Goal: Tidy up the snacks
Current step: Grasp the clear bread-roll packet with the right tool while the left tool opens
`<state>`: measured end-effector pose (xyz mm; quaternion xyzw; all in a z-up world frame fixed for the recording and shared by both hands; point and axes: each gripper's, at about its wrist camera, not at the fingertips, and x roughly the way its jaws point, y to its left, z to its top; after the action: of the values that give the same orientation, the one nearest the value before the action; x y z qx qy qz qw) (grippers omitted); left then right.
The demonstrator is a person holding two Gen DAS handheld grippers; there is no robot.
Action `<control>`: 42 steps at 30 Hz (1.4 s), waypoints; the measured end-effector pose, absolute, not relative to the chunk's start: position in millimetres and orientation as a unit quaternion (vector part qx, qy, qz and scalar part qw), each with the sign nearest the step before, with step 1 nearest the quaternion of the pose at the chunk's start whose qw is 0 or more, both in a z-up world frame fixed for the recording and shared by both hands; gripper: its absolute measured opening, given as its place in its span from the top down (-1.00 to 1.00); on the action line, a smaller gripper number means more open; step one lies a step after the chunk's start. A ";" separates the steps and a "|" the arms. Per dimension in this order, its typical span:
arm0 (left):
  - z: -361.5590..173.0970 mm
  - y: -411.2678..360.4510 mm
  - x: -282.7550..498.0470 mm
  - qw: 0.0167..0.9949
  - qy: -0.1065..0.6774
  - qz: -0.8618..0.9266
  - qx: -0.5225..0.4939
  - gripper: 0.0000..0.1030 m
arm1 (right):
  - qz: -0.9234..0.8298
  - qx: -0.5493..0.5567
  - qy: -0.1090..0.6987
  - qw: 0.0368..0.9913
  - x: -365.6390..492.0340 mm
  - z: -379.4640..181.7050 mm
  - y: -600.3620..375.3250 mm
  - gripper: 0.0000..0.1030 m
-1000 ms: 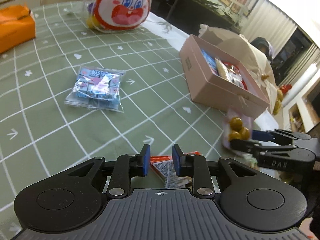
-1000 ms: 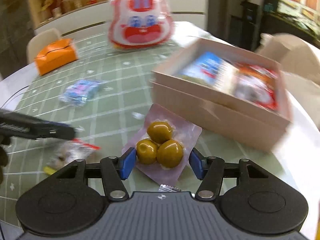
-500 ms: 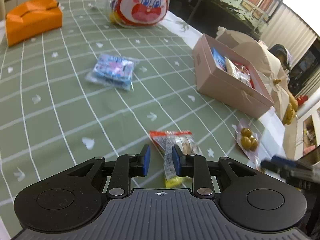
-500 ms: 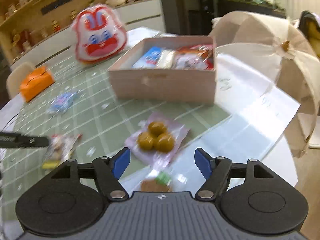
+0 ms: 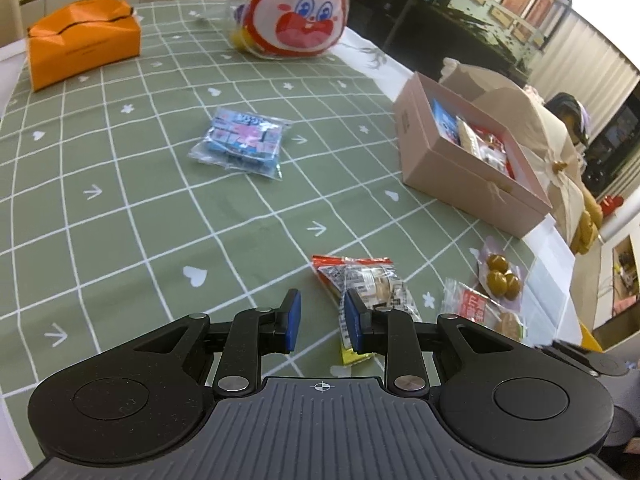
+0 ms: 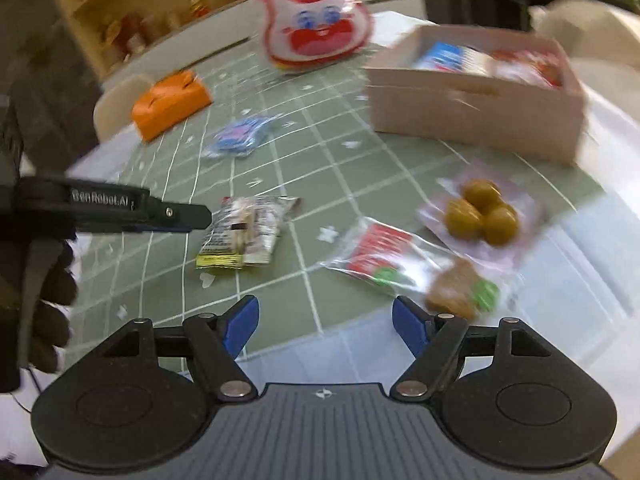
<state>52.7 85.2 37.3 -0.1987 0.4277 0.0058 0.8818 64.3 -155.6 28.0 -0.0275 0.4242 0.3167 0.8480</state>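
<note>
Table (image 5: 120, 216): covered by a green cloth with a white grid, hearts and arrows; it fills most of both views, with a white border strip along its right side.
Pink box (image 5: 452, 172): open, right of centre in the left wrist view, upper right in the right wrist view (image 6: 472, 108); snack packets in blue, white and red lie inside it.
Rabbit bag (image 5: 296, 8): large red-and-white rabbit-faced pouch at the top centre of both views (image 6: 316, 32), on the far side of the cloth.
Orange pack (image 5: 80, 40): upper left of the left wrist view, well apart from the snacks; upper left of centre in the right wrist view (image 6: 172, 104).
Blue candy bag (image 5: 240, 142): clear bag of blue and pink pieces, centre of the left wrist view, alone on the cloth between the orange pack and the pink box.
Clear snack packet (image 5: 364, 284): red top edge, yellow bottom edge, lower centre of the left wrist view, just beyond the right fingertip; left of centre in the right wrist view (image 6: 244, 228).
Red-labelled packet (image 6: 404, 268): clear wrap with a brown piece and green marks, lower right of centre, near the cloth's edge.
Brown balls packet (image 6: 480, 216): three brown balls in a pinkish wrap, right of centre, between the red-labelled packet and the pink box.
Left gripper (image 5: 320, 320): fingers slightly apart, nothing between them, low over the cloth beside the clear snack packet.
Right gripper (image 6: 324, 324): fingers spread wide, holding nothing, at the lower centre above the cloth's near edge; this view is blurred.
</note>
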 end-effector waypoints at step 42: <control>49.1 103.4 47.7 0.909 0.382 0.054 -0.159 0.42 | 0.314 -0.095 0.376 0.867 84.1 37.7 -77.5 -0.13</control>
<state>47.7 103.4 49.1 -0.1589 0.3818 0.0536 0.9089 84.1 -77.5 37.7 -0.0954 0.3758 0.3139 0.8667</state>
